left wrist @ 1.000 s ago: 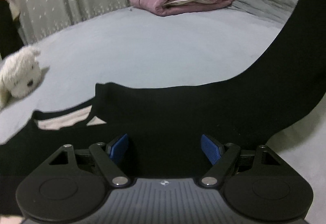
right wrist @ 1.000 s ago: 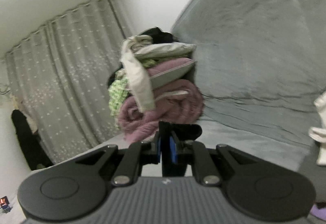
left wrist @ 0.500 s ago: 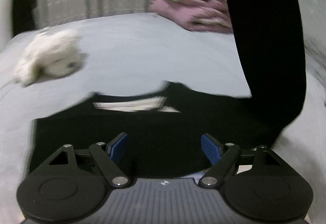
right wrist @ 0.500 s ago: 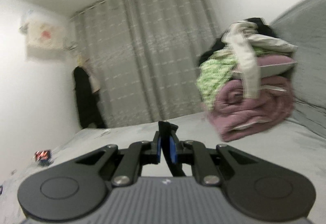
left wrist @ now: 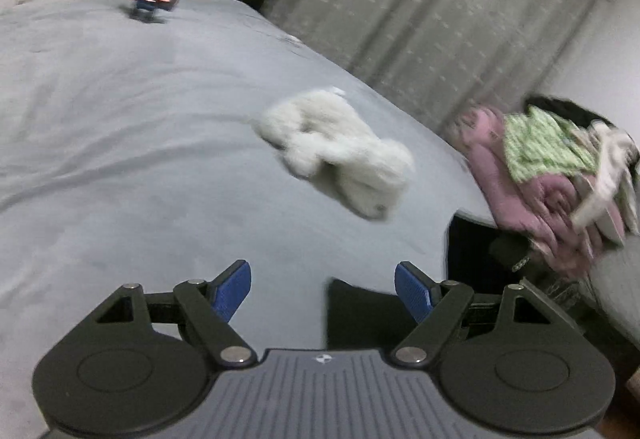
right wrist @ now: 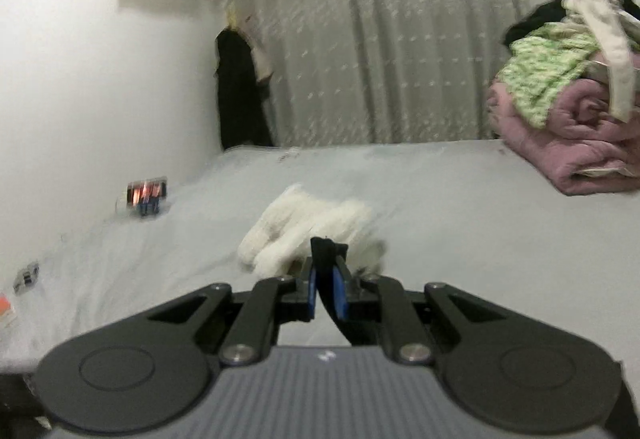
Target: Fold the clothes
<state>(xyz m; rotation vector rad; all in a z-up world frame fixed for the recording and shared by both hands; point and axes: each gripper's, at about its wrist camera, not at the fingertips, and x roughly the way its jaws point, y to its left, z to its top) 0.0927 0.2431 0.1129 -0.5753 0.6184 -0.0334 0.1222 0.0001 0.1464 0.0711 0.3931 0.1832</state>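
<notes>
The black garment (left wrist: 360, 315) shows in the left wrist view as a dark patch on the grey bed (left wrist: 140, 159), just inside the right finger. My left gripper (left wrist: 324, 281) hangs open above the bed, with nothing between its blue pads (left wrist: 234, 289). In the right wrist view my right gripper (right wrist: 325, 289) is shut on a fold of the black garment (right wrist: 323, 251). The fold sticks up between the pads, and the rest of the cloth is hidden below the gripper body.
A white plush toy (left wrist: 336, 151) lies mid-bed, just beyond the right gripper (right wrist: 304, 231). A pile of pink, green and cream bedding (right wrist: 568, 111) sits at the right. A small lit device (right wrist: 146, 195) stands at the left, before the curtain (right wrist: 380, 39).
The left view has swung left off the black garment, which now shows only at the lower right. The right gripper, still shut on the cloth, has dropped toward the bed near the plush toy.
</notes>
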